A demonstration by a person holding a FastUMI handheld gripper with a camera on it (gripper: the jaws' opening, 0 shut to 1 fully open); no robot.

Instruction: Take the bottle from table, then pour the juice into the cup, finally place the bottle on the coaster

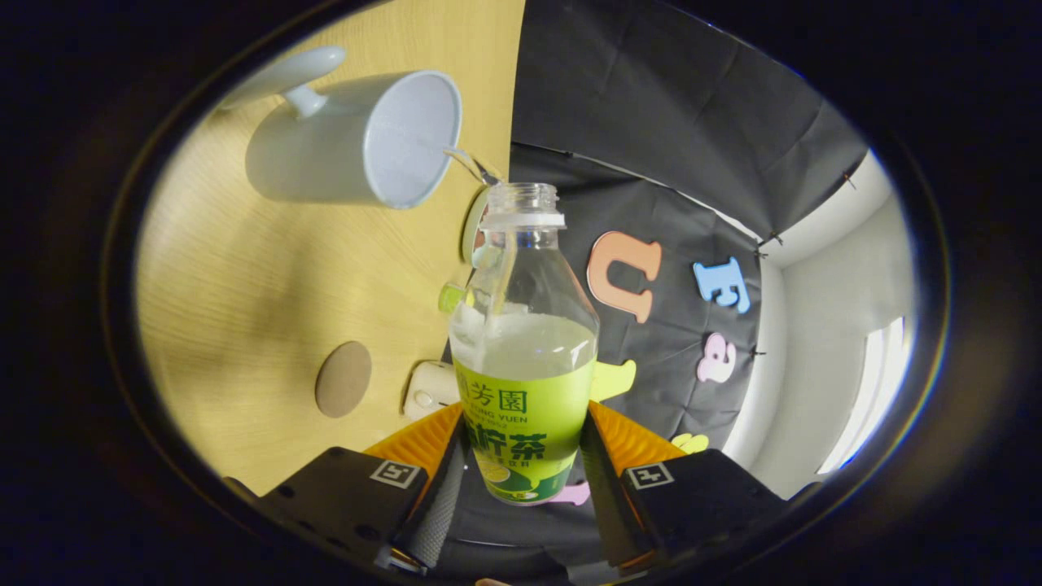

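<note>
Between the two fingers of the claw [521, 480] sits a clear plastic bottle [525, 342], both fingers pressed against its labelled lower body, so the claw is clamped on it. Bottle shape: rounded shoulders narrowing to a threaded, uncapped neck with a white collar ring. A glossy green wrap label covers the lower half; pale, cloudy juice fills it to just above the label. A thin stream of liquid arcs from the bottle mouth toward the cup [358, 142], reaching its rim. The cup is a smooth, pale, glazed mug, cylindrical, with a curved handle, its open mouth facing the bottle neck. It stands on a light wood-grain tabletop [244, 277], which appears rotated sideways with the tilt of the claw. A flat, round, brown coaster [343, 378], matte in texture, lies on the tabletop well apart from the cup. A small cream-coloured rounded device [430, 391] rests near the bottle's side, just beyond the fingers.
</note>
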